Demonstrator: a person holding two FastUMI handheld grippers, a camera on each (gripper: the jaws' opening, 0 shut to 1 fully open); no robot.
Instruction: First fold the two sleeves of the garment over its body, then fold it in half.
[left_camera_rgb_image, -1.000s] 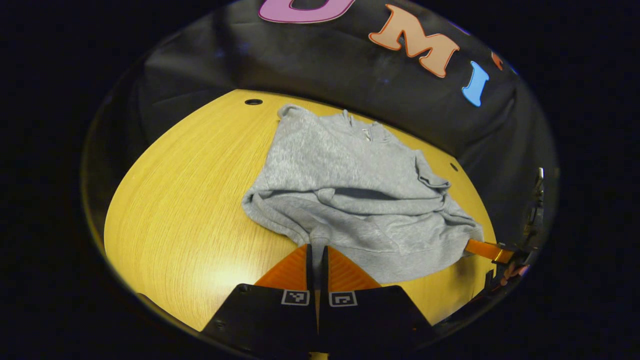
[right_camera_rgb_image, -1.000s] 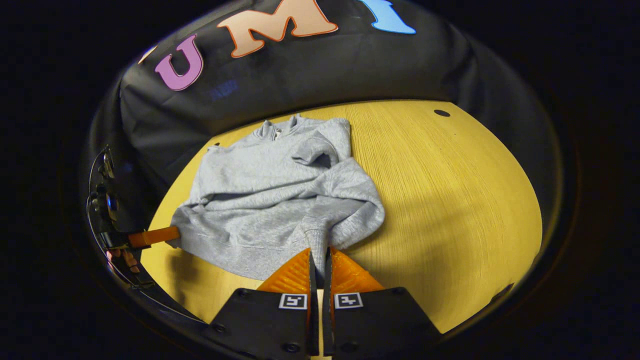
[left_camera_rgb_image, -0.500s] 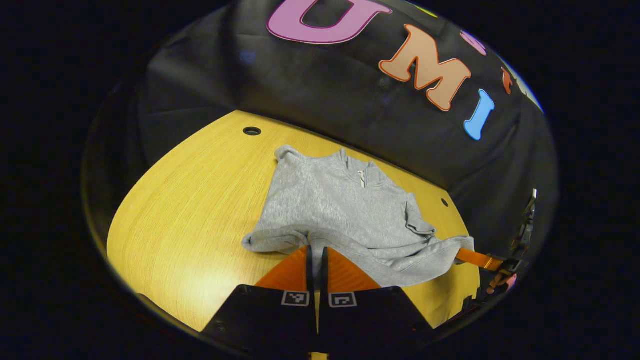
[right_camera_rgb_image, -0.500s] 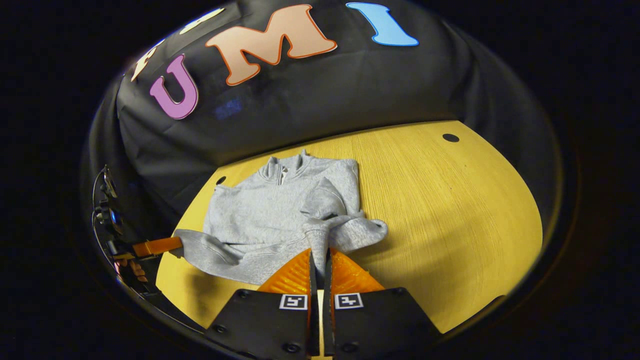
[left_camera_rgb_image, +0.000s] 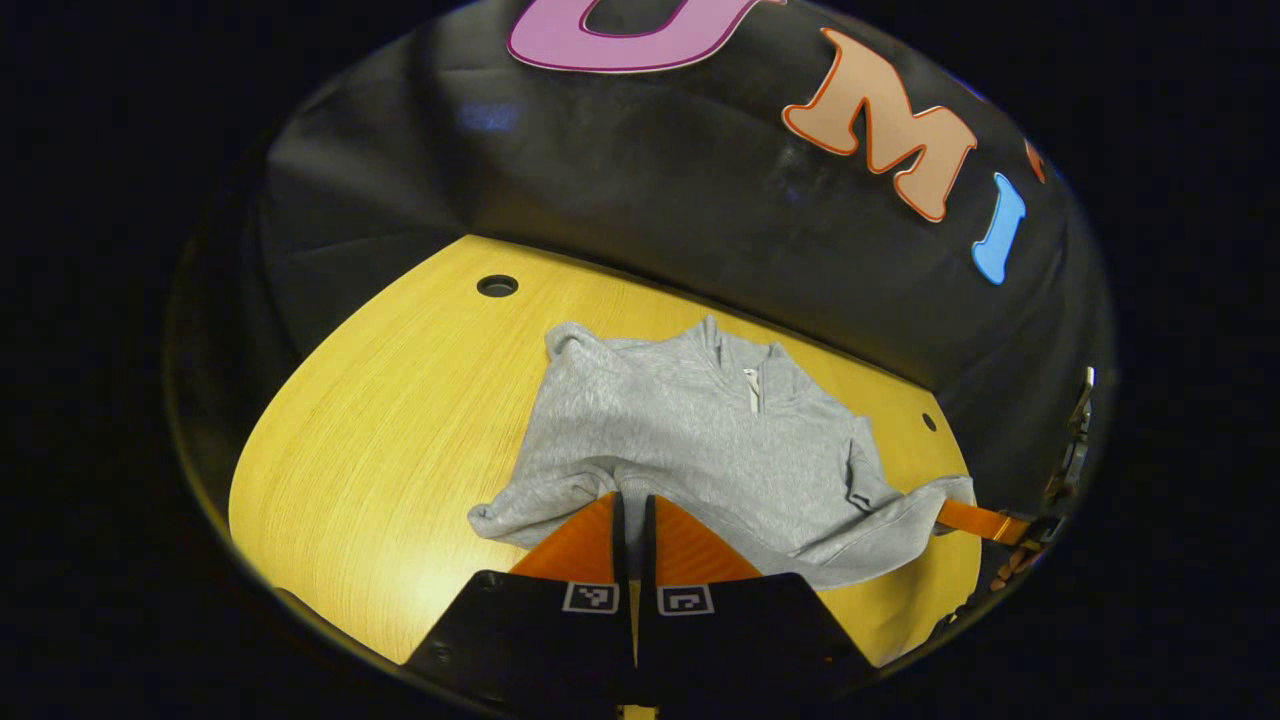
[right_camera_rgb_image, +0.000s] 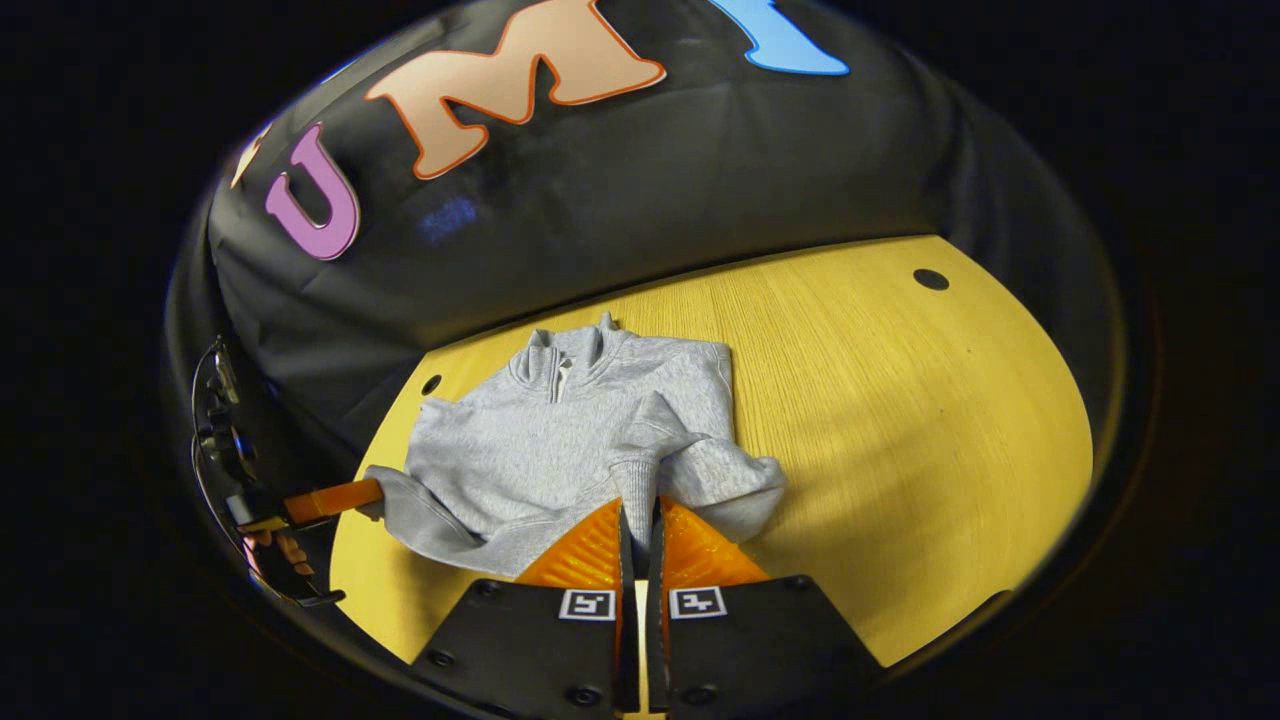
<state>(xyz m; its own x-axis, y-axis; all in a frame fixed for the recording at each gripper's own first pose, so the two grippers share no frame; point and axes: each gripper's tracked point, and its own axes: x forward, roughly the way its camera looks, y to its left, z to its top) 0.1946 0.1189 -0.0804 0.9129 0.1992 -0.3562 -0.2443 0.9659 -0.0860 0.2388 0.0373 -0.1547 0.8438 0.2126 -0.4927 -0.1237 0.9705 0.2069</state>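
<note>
Garment (left_camera_rgb_image: 690, 430) lay on yellow table (left_camera_rgb_image: 380, 420), sleeves folded in. Left gripper (left_camera_rgb_image: 632, 505) and right gripper (right_camera_rgb_image: 638, 510) each pinched its hem, mid half-fold; next, carry hem toward collar (right_camera_rgb_image: 560, 350).

A yellow wood-grain tabletop (left_camera_rgb_image: 380, 440) is seen, backed by a black cloth wall (left_camera_rgb_image: 640, 230) from ten to two o'clock. A round hole (left_camera_rgb_image: 497, 286) is set into the tabletop at eleven o'clock; another hole (right_camera_rgb_image: 930, 279) is seen at two o'clock in the right gripper view.
</note>
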